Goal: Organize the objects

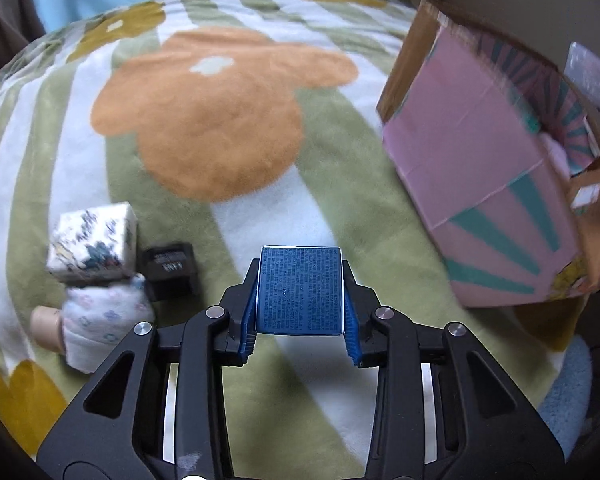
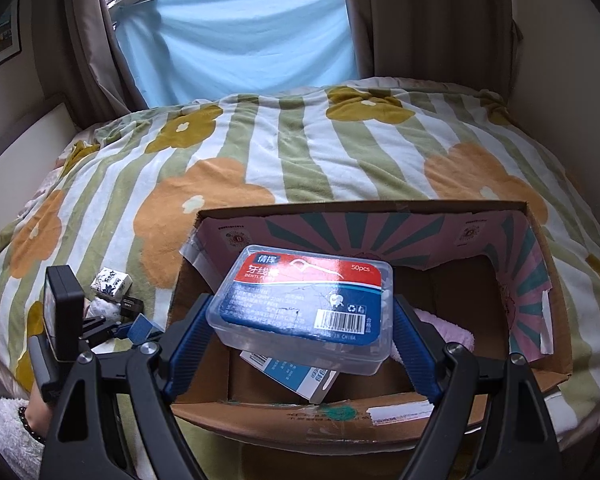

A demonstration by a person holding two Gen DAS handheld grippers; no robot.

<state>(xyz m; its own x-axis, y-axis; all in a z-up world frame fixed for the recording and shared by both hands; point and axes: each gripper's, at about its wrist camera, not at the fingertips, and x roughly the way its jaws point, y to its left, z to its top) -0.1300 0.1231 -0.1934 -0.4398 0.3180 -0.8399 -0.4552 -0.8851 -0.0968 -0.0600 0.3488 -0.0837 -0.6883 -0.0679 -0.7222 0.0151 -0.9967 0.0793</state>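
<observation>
My left gripper [image 1: 300, 292] is shut on a small blue box [image 1: 299, 290] with fine print, held above the striped blanket. It also shows in the right wrist view [image 2: 140, 330]. My right gripper [image 2: 300, 308] is shut on a clear plastic dental floss pick box [image 2: 304, 306] with a red and blue label, held over the open cardboard box [image 2: 540, 364]. In the left wrist view the cardboard box [image 1: 480, 168] stands to the right, pink with teal rays.
A floral-print box [image 1: 92, 242], a small black box [image 1: 171, 270] and a patterned white cloth bundle [image 1: 100, 320] lie left on the blanket [image 1: 204, 112]. Inside the cardboard box lie a white-blue carton [image 2: 296, 378] and a pink cloth [image 2: 448, 330].
</observation>
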